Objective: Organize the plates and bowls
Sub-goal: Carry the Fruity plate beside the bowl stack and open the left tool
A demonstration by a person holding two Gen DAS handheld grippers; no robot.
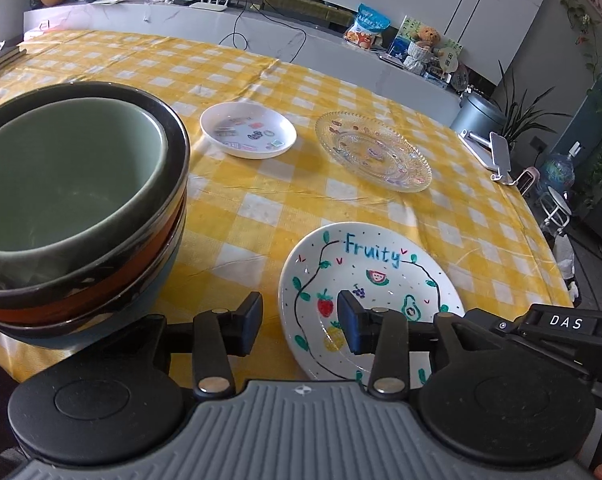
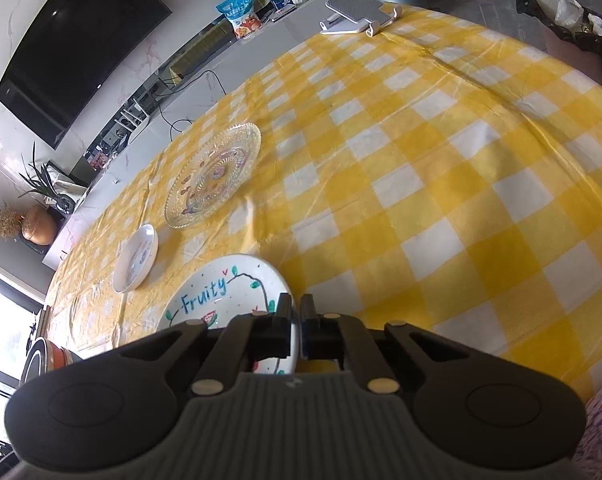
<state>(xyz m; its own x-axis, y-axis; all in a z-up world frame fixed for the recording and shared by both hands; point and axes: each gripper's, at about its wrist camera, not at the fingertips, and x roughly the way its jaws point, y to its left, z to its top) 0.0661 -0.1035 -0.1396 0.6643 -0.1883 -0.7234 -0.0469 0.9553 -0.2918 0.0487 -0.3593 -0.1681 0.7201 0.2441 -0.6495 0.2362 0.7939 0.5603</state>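
Yellow-checked tablecloth [image 2: 441, 184] below a wall television [image 2: 81, 48]; left tongs [image 1: 299, 322] apart, right tongs [image 2: 296, 322] clamped on Fruity plate [image 2: 221, 292].

My left wrist cam sits low over the yellow-and-white checked desk [image 1: 261, 208], angled down toward the far wall. My right one's rolled sideways, closer in. Both catch the white hand-painted "Fruity" plate [image 1: 381, 264] [image 2: 221, 292] and the clear patterned glass plate [image 1: 373, 150] [image 2: 213, 174].

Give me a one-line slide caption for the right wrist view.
Right tongs clamped on the rim of the "Fruity" plate, glass plate and small white dish beyond on yellow checked tablecloth.
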